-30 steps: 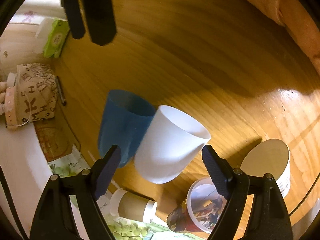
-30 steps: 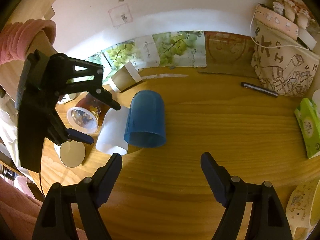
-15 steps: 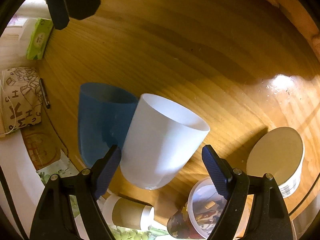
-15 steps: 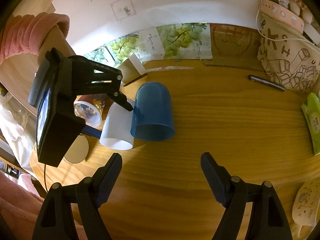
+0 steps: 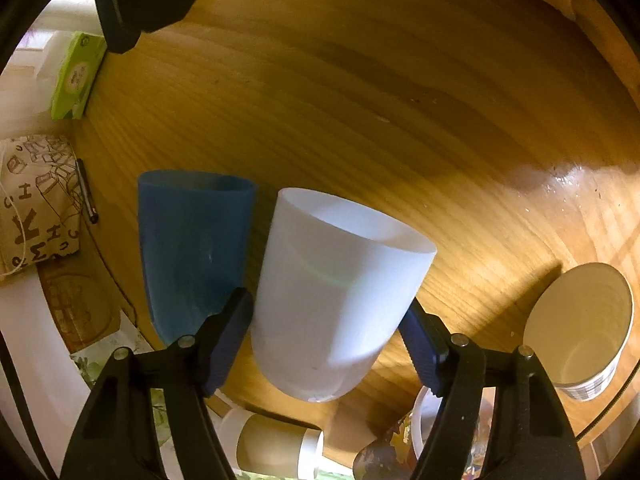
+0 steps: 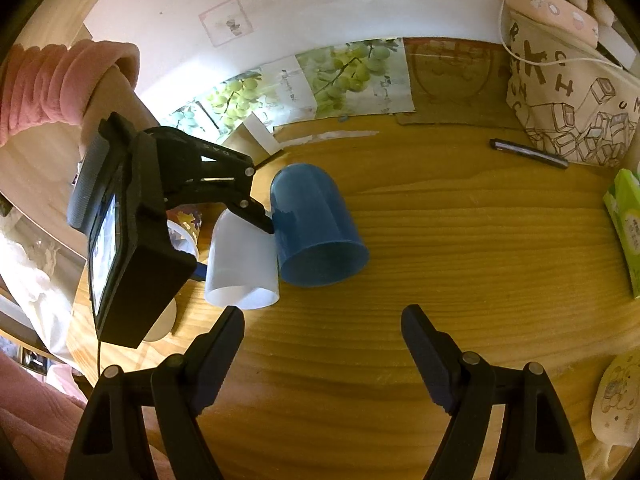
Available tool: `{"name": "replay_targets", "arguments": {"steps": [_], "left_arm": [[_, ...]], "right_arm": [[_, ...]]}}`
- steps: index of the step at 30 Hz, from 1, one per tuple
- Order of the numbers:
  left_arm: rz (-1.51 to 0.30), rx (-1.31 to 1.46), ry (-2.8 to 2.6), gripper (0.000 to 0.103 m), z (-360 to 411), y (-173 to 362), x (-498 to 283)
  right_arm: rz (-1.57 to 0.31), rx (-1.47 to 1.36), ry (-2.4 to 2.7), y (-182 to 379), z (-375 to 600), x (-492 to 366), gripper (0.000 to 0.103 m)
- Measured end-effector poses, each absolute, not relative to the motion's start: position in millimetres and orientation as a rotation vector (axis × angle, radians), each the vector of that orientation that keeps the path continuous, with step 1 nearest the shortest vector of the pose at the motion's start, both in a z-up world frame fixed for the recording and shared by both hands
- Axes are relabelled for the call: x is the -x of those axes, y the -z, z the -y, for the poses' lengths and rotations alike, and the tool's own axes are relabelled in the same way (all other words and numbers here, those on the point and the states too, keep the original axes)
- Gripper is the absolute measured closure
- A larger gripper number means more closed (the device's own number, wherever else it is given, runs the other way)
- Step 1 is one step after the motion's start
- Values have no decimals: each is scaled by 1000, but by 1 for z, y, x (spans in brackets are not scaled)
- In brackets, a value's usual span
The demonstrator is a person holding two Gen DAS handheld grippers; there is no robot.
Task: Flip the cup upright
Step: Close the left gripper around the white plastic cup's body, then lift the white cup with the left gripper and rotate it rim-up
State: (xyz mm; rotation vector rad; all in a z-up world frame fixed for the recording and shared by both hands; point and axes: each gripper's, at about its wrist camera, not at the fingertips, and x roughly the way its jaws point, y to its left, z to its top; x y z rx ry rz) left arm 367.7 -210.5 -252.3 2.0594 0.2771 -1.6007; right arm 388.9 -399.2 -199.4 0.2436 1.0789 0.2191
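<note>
Left gripper has its 2 fingers either side of the white cup, pads right at the cup walls near its closed end. Contact looks likely on both sides, but can't tell if they're pressing or just bracketing it. White cup lies on its side on the desk, open mouth pointing away from the fingers.

Just outside the left finger, touching or nearly touching the white cup: 1 blue cup, also on its side, mouth facing the same way. Outside the right finger: 1 paper cup, mouth toward the camera. Below the fingers: 1 small brown-sleeved cup lying down, plus 1 printed clear cup, partly hidden.

Right gripper hangs over bare desk, 2 fingers wide apart, nothing between them. Ahead of its left finger sit the white cup and blue cup side by side, w/ the left gripper on the white one. Far right of its fingers: 1 pen, 1 printed bag, 1 green tissue pack.
</note>
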Motion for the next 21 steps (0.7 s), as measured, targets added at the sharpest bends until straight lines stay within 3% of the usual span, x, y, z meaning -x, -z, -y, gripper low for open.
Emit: {"name": "replay_targets", "arguments": {"steps": [21], "left_arm": [[-585, -1944, 1603, 29, 255, 251, -406]], "right_arm": [[-1099, -334, -243, 208, 410, -399, 22]]}}
